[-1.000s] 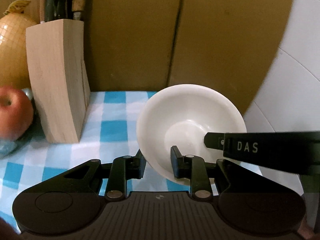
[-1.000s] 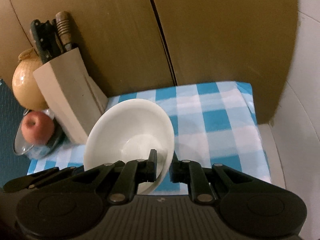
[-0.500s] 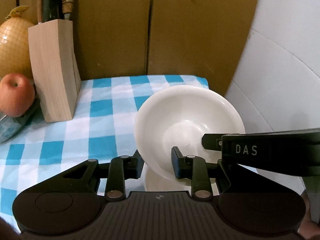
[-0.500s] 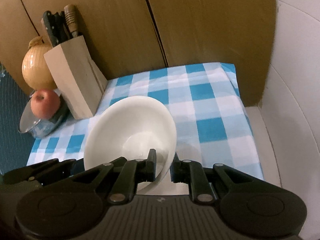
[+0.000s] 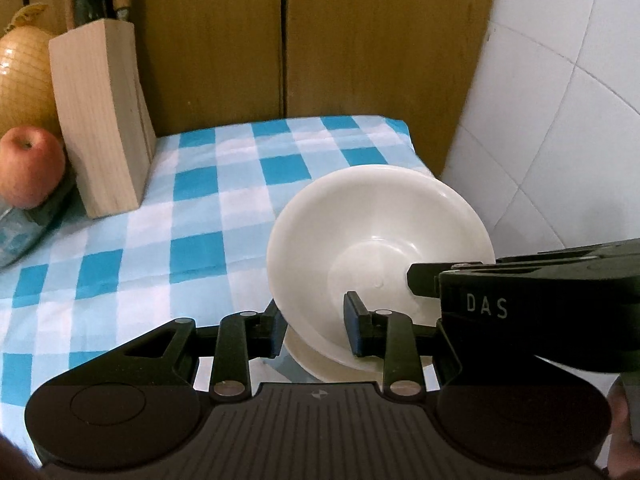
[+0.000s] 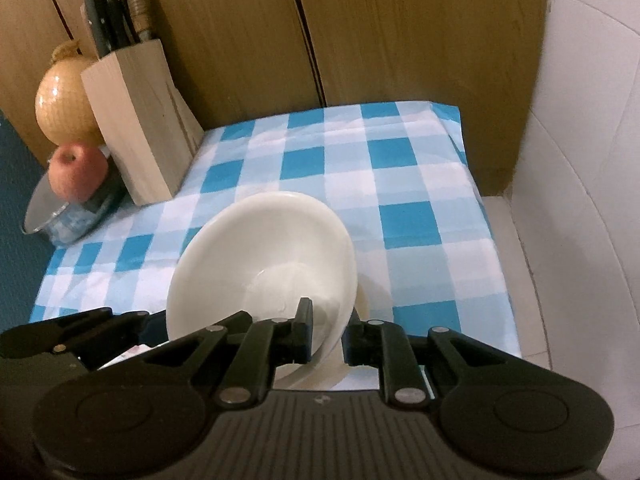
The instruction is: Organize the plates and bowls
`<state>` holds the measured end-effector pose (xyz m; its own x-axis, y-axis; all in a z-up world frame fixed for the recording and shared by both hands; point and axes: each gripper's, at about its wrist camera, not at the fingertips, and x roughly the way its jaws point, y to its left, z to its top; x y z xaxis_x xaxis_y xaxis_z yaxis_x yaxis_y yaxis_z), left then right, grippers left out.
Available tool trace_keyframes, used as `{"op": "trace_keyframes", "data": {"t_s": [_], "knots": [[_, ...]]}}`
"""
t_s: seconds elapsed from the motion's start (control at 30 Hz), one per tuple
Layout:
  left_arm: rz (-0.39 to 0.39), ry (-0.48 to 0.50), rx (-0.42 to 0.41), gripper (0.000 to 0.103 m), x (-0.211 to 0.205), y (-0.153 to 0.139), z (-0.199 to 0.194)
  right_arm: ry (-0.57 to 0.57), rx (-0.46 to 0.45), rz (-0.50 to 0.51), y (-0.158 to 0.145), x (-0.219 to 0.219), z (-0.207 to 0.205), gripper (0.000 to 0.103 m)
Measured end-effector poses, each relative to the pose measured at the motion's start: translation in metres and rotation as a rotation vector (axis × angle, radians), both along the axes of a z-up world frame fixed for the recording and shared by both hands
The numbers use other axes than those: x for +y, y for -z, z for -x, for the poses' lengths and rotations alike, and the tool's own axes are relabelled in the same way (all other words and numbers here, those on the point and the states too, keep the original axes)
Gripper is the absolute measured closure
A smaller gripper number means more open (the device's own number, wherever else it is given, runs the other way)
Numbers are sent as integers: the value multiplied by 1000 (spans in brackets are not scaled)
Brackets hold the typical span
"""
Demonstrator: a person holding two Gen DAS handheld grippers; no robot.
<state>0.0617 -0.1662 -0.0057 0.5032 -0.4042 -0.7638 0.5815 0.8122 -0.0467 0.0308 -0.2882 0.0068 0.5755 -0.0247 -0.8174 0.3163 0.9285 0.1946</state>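
Note:
A white bowl is held tilted above the blue-and-white checked cloth. My left gripper is shut on the bowl's near left rim. My right gripper is shut on its right rim; its finger marked DAS reaches into the bowl in the left wrist view. The bowl also fills the middle of the right wrist view. A second white dish lies just below the bowl, mostly hidden.
A wooden knife block with knives stands at the back left, next to an apple on a glass lid and a round yellow fruit. Wooden panels close the back; a white tiled wall is on the right.
Both grippers have pulled back and to the right with the bowl between them. The knife block and apple now look farther off, and more cloth shows.

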Motion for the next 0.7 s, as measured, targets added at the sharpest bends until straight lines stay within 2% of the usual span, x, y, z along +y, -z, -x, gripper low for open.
{"op": "trace_keyframes", "data": {"t_s": [0.57, 0.7], "knots": [[-28, -2, 29, 64, -1, 12, -7, -5, 24, 35, 6, 6, -7, 88], [-32, -1, 24, 62, -1, 13, -8, -1, 20, 50, 6, 5, -6, 78]]}}
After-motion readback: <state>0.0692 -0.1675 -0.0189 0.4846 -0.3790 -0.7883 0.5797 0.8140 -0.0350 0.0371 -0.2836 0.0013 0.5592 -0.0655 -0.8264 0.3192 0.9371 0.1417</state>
